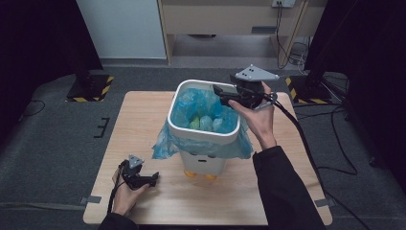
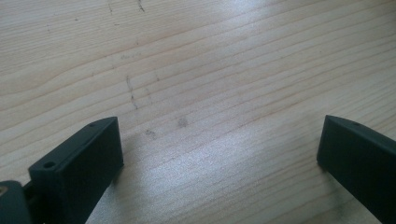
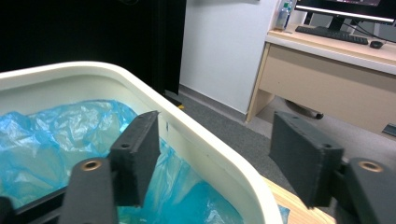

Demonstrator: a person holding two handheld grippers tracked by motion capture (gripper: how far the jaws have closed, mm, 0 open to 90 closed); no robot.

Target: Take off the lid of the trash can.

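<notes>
Left gripper (image 1: 152, 178) sits low at the lower left of the high view, held in the left hand (image 1: 125, 195), jaws wide apart with nothing between them. Right gripper (image 1: 218, 89) is up at upper centre-right, right hand (image 1: 256, 115) under it, dark sleeve running to the bottom edge. Its jaws are partly open, no pads pressing anything.

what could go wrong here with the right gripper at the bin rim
The right gripper straddles the white bin's rim, one jaw inside over the blue bag, one outside, neither pressing yet. If it closes on rim and bag together, a pull could tip the bin rather than free the liner. The thin plastic might also tear or slip. The left gripper rests open on the table, not steadying the bin.
</notes>
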